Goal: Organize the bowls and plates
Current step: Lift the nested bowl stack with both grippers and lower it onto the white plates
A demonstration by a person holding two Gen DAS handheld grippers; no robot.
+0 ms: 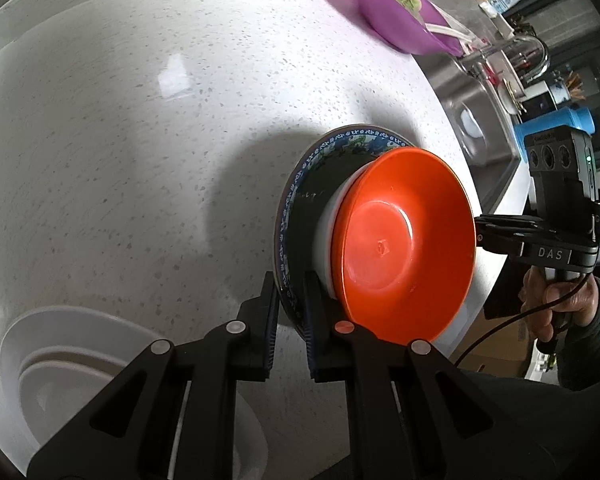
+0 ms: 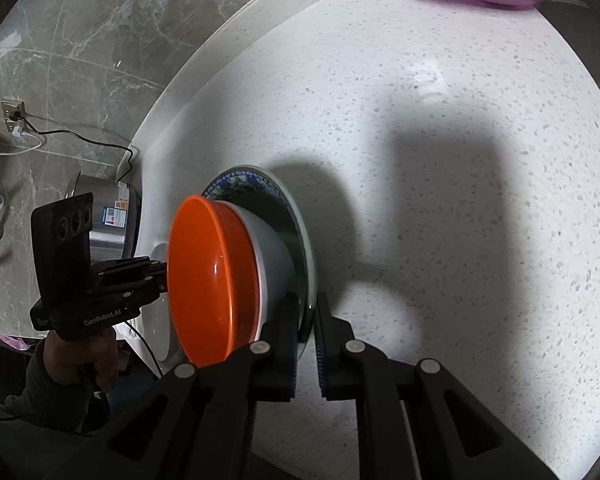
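A blue-patterned plate [image 1: 336, 144] carries a white bowl [image 1: 326, 232] with an orange bowl [image 1: 408, 240] nested in it. My left gripper [image 1: 291, 316] is shut on the plate's near rim. My right gripper [image 2: 306, 320] is shut on the opposite rim of the same plate [image 2: 244, 178], with the orange bowl [image 2: 208, 276] and white bowl [image 2: 274, 256] beside its fingers. Each gripper shows in the other's view, the right one [image 1: 480, 232] and the left one [image 2: 162, 276] meeting the stack's edge. The stack is held above the white speckled counter [image 1: 140, 140].
A purple basin [image 1: 400, 12] sits at the counter's far end by the steel sink [image 1: 472, 120] and tap. White bowls [image 1: 72, 360] stand on the counter below my left gripper. A steel cooker [image 2: 108, 216] stands by the grey marble wall.
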